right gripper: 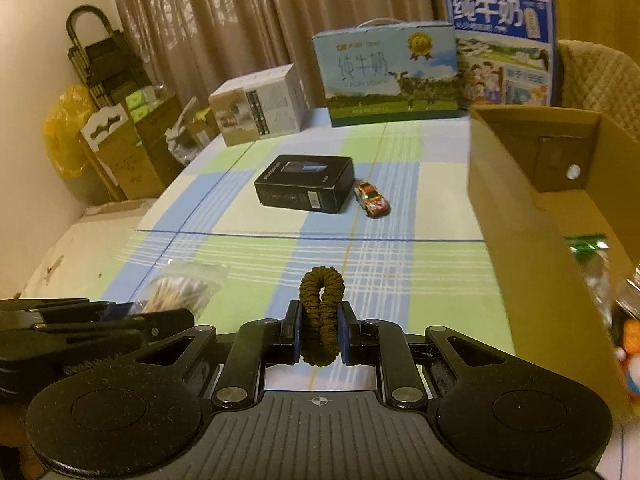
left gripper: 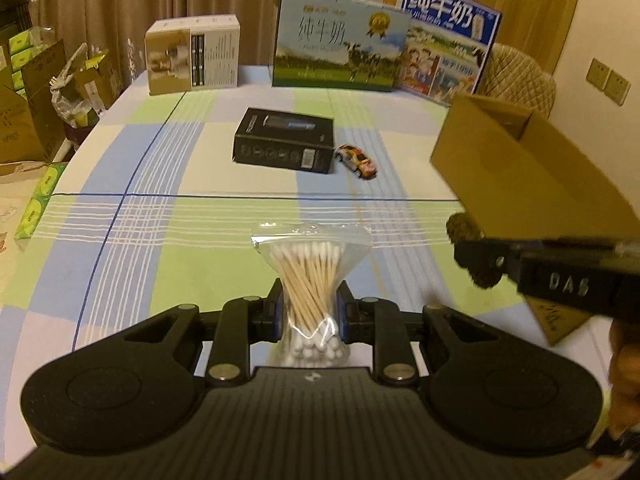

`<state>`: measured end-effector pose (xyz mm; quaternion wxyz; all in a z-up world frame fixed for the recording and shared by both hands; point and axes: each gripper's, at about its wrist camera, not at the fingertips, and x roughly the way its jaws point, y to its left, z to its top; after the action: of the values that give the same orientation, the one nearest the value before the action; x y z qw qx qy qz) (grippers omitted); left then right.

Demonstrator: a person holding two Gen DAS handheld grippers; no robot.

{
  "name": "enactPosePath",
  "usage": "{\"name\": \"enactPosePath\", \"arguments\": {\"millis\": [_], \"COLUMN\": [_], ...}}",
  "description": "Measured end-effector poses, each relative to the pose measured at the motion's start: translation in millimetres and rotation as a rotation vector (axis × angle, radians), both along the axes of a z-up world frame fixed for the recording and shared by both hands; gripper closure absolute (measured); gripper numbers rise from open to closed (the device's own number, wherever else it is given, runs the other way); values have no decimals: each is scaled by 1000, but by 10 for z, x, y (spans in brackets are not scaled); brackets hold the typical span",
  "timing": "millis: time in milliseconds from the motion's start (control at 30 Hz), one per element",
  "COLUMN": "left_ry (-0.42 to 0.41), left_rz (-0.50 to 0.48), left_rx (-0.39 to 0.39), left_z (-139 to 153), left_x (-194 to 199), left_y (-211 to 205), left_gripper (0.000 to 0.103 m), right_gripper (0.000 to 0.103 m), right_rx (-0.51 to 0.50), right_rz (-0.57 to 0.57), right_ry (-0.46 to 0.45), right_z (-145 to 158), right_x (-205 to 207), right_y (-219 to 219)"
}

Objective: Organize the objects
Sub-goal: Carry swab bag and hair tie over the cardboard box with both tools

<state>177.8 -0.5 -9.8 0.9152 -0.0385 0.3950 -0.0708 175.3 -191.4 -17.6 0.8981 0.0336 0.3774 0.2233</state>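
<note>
My left gripper (left gripper: pixel 310 312) is shut on a clear bag of cotton swabs (left gripper: pixel 310 276) and holds it above the checked tablecloth. My right gripper (right gripper: pixel 320 330) is shut on a dark brown hair scrunchie (right gripper: pixel 322 312). The right gripper also shows in the left wrist view (left gripper: pixel 476 256), next to the open cardboard box (left gripper: pixel 520 168). The box stands at the right (right gripper: pixel 532 216) with some items inside. A black box (left gripper: pixel 285 142) and a toy car (left gripper: pixel 357 160) lie mid-table, also seen in the right wrist view as the black box (right gripper: pixel 306 184) and the car (right gripper: pixel 372 199).
Two milk cartons (left gripper: pixel 340 52) and a white-and-tan box (left gripper: pixel 192 56) stand along the table's far edge. A padded chair (left gripper: pixel 520 80) is behind the cardboard box. Cartons and bags (left gripper: pixel 36 96) crowd the floor at left.
</note>
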Motion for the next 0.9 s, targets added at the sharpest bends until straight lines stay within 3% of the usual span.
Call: {"name": "enactPosePath", "arguments": {"millis": [467,900], "left_ry": [-68,-98], "left_rz": [-37,-88], "left_rx": [-61,-82], "left_z": [399,566], "left_x": [-788,-1023], "left_y": [-464,-773], "left_gripper": [83,83], "right_gripper": [89,89], "right_rx": [-15,-6], "right_rz": [-103,-119], "right_ry": [-80,-130], "right_z": [297,539], "right_x": [-885,-1176], "right_y": [-616,-789]}}
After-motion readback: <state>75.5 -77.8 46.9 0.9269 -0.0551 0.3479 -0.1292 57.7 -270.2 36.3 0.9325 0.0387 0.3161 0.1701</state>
